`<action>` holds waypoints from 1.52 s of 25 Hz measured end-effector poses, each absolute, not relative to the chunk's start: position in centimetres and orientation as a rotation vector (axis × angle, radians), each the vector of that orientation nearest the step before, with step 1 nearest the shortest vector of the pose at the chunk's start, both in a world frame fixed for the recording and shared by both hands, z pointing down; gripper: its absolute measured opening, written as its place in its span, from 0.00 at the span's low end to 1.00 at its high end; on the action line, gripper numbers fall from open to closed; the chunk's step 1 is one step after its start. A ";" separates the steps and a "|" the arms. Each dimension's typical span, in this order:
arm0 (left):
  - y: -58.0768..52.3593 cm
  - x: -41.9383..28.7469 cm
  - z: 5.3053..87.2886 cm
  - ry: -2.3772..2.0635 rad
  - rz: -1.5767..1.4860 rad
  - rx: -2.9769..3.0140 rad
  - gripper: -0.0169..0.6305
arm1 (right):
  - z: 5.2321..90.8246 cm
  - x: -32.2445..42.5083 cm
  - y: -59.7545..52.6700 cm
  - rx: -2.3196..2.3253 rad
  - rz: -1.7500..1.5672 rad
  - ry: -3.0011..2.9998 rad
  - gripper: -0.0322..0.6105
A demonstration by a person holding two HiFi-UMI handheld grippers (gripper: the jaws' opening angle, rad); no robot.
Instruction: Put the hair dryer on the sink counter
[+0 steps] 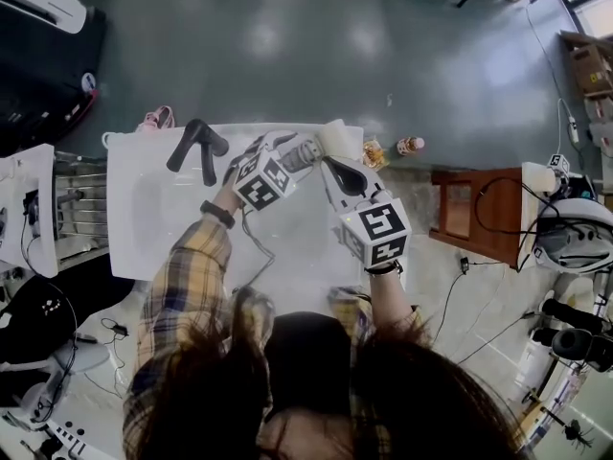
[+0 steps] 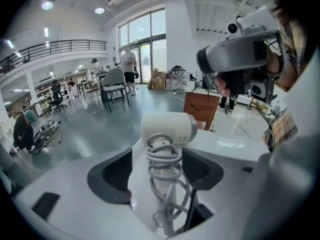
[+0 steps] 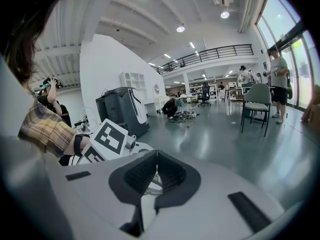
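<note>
Right now my left gripper (image 2: 159, 171) is clamped on the hair dryer (image 2: 167, 129), with its jaws on either side of the handle. The grey cord is coiled round that handle. The white head sticks up above the jaws with its nozzle pointing right in the left gripper view.

From the head view, the hair dryer is over the far edge of the white counter (image 1: 144, 238), toward its right far corner. I can't tell if it touches the surface.

My right gripper (image 3: 156, 159) is closed, jaw tips meeting, and I can't make out anything pinched between them. It sits just beside the hair dryer on the right, pointing at it. The left gripper's marker cube shows just behind it in the right gripper view.

A black Y-shaped thing (image 1: 196, 149) lies on the counter's far left part, apart from both grippers. A small bottle (image 1: 410, 146) stands on the grey floor past the counter's right corner. A wooden stool (image 1: 469, 214) is to the right, and a pink item (image 1: 158, 118) sits on the floor by the far left corner.
</note>
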State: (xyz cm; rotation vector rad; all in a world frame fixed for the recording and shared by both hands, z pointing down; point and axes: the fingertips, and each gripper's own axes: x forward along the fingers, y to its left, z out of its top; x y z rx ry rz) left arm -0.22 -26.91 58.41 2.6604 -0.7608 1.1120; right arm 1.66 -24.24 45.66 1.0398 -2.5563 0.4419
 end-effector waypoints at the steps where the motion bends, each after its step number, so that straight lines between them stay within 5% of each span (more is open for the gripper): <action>1: -27.0 -0.4 57.9 -0.776 1.097 2.666 0.48 | 45.5 1.5 -24.2 1.037 0.437 -2.560 0.07; 15: -27.5 -1.7 47.5 -1.038 0.778 2.721 0.47 | 42.0 1.3 -23.9 1.078 0.340 -2.618 0.07; 23: -26.5 -3.8 39.2 -1.259 0.310 2.703 0.35 | 38.3 1.6 -24.9 1.139 0.265 -2.673 0.07; 38: -22.7 -6.8 29.9 -1.459 -0.050 2.665 0.12 | 32.0 -2.6 -23.3 1.067 0.064 -2.781 0.07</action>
